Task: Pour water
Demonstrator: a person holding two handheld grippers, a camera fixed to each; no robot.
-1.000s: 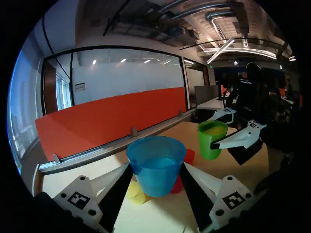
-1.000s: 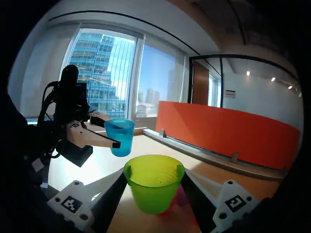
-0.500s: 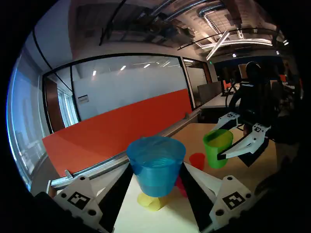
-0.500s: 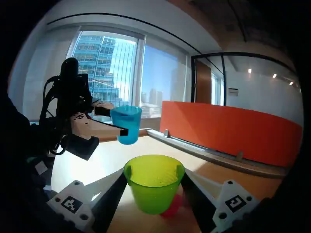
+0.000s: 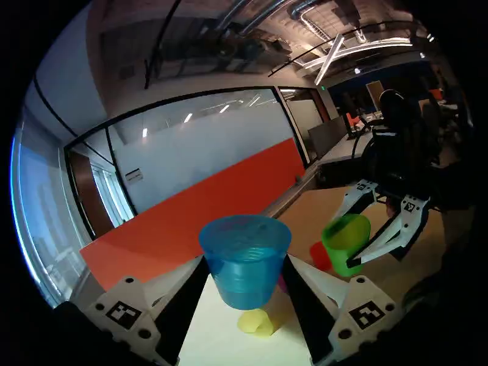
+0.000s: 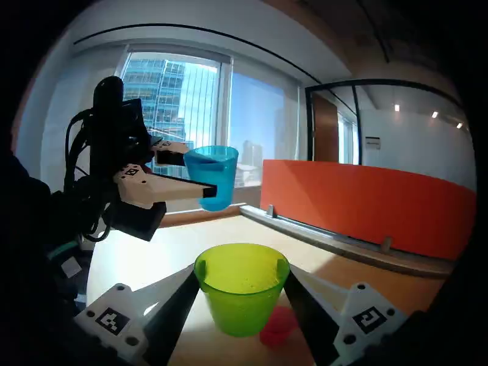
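Note:
A translucent blue cup (image 5: 245, 259) holding water sits between the fingers of my left gripper (image 5: 244, 277), which is shut on it. In the right gripper view that blue cup (image 6: 211, 176) hangs well above the table, upright, to the upper left. My right gripper (image 6: 242, 293) is shut on a translucent green cup (image 6: 241, 287), held low over the table. From the left gripper view the green cup (image 5: 346, 234) appears lower right, tilted, gripped by the right gripper (image 5: 357, 238).
A small red cup (image 6: 277, 325) stands on the light wooden table (image 6: 140, 262) under the green one. A yellow cup (image 5: 257, 321) lies below the blue cup. An orange partition (image 6: 378, 204) runs along the table's far edge. Large windows (image 6: 177, 110) lie behind.
My left gripper has lifted the blue cup higher, well above the green cup's level. The green cup stays held low over the table, and the red cup beneath it has shifted slightly right in view.

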